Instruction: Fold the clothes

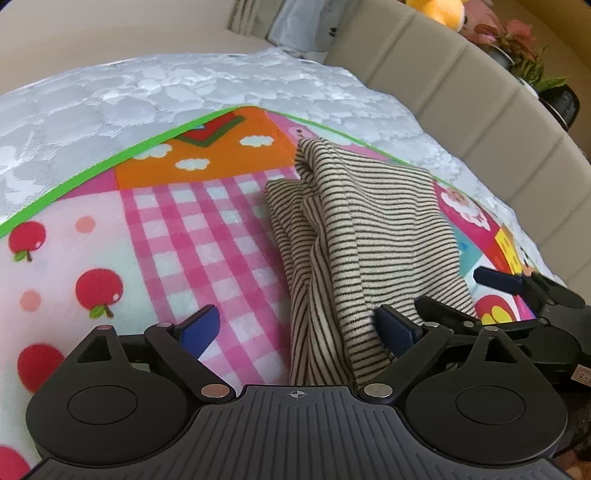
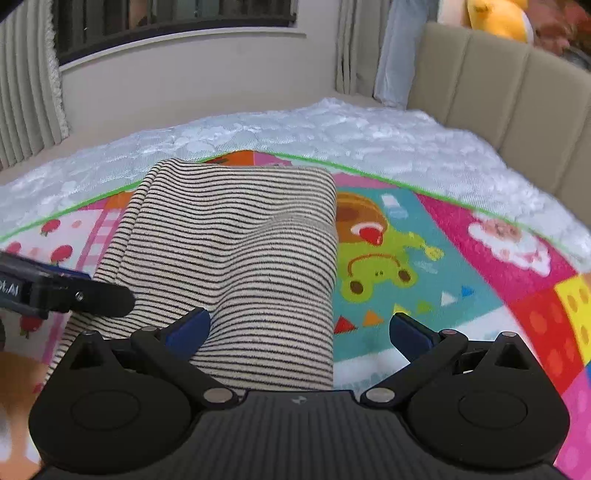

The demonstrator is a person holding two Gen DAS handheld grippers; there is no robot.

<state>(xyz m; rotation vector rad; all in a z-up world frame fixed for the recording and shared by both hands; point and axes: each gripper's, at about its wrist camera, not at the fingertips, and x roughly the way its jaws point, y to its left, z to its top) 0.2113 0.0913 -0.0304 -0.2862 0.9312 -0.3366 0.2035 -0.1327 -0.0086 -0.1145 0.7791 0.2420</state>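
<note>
- Our left gripper (image 1: 299, 328) stands wide open and holds nothing; its right fingertip (image 1: 397, 326) rests against the near edge of the striped garment (image 1: 354, 236), while the left fingertip hangs over the pink check of the play mat (image 1: 177, 229).
- Our right gripper (image 2: 299, 328) is also spread wide and empty, its left fingertip (image 2: 188, 328) touching the striped garment (image 2: 236, 251), its right one over the mat's teal panel (image 2: 424, 280).
- Each gripper shows in the other's view, just beside its partner: the right one (image 1: 517, 284) at the frame's right edge, the left one (image 2: 66, 291) lying over the cloth's left side.
- The garment, cream with thin dark stripes, lies folded on the mat, bunched into upright creases along its left side.
- The mat, edged in green, is spread on a bed with a white quilted cover (image 1: 184, 85).
- A beige padded headboard (image 2: 509, 103) bounds the far right; a yellow plush toy (image 2: 495, 16) and potted plants (image 1: 532, 62) sit behind it.
- A window (image 2: 166, 18) and curtains (image 2: 26, 85) stand beyond the bed.
</note>
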